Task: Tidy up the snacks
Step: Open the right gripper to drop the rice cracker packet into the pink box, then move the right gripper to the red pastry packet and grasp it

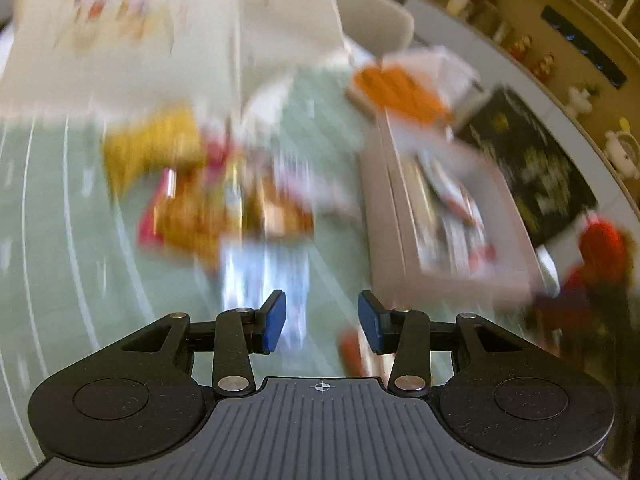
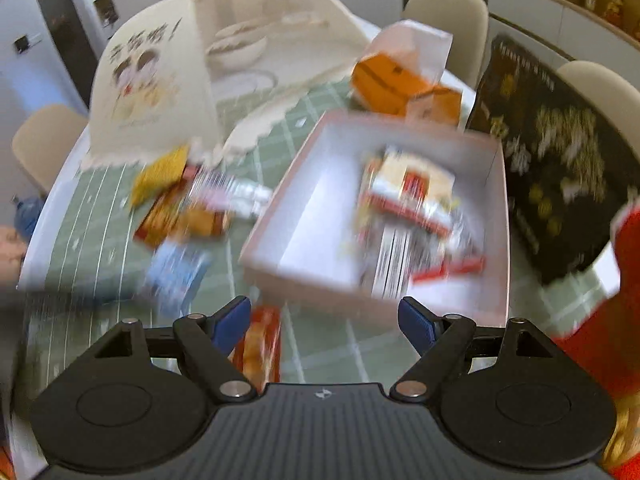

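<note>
Both views are smeared by motion. A pink-white open box point(image 2: 304, 200) stands on the green tablecloth with several snack packets point(image 2: 408, 208) inside; the left wrist view shows the box's side wall point(image 1: 384, 216). Loose packets lie left of it: a yellow one point(image 2: 160, 172), a red-orange heap point(image 2: 180, 216) and a blue-white one point(image 2: 176, 276). My right gripper point(image 2: 325, 312) hangs open over the box's near corner, a red-orange packet point(image 2: 260, 344) on the table beside its left finger. My left gripper point(image 1: 322, 312) is open above the cloth, just in front of the blue-white packet point(image 1: 264, 272), holding nothing.
A cream mesh food cover point(image 2: 160, 80) stands over dishes at the back left. An orange carton point(image 2: 396, 80) sits behind the box, a black printed box point(image 2: 552, 152) to its right, and something red point(image 2: 628, 280) at the right edge. Chairs ring the table.
</note>
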A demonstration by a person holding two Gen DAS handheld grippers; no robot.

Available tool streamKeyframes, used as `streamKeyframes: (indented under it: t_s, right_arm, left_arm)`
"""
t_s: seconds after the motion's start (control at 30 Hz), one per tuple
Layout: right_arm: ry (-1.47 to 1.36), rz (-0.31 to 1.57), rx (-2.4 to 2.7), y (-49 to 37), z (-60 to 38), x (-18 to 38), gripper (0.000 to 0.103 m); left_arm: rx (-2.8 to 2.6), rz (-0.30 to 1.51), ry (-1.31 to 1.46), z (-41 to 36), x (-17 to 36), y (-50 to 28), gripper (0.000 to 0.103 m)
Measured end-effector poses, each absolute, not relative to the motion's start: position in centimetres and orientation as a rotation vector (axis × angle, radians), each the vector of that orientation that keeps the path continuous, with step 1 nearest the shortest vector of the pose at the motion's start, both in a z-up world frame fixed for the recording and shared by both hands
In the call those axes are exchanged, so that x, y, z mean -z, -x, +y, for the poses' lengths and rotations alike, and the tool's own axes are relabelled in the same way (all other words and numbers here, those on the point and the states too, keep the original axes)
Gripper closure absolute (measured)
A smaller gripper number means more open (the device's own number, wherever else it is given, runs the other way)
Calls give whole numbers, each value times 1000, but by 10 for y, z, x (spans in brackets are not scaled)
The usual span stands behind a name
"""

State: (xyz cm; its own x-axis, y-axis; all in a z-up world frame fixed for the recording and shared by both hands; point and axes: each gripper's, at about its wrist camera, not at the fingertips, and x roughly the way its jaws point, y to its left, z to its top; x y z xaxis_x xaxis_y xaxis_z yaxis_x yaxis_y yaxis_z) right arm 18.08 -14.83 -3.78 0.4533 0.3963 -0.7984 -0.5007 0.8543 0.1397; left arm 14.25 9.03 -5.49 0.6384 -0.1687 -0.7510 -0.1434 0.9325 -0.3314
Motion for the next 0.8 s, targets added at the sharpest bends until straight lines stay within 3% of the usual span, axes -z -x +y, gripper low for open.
streamKeyframes:
  t_s: [0.13,0.23,0.33,0.4,0.57,0.8]
  right_arm:
    - [145,985,-541,-155,-164,53,22]
    - [164,1004,-525,-147,-179,62,22]
    - [180,989,-470,-142,-196,67,22]
    - [159,995,-443,-142,-209,70,22]
    - [83,1052,-433,-151,-214,81,22]
    - [113,1053,-486,-156,-150,80,22]
  left_arm:
    - [13,832,232,82,46,-225,58]
    - [50,902,93,62,61,-279,58]
    - [72,1022,-58,43,87,-305,70]
    - [79,1047,-90,42,96,-302,79]
    - [101,1108,-67,43,99,-267,86]
    - [143,1175,-68,34,96,-188,85]
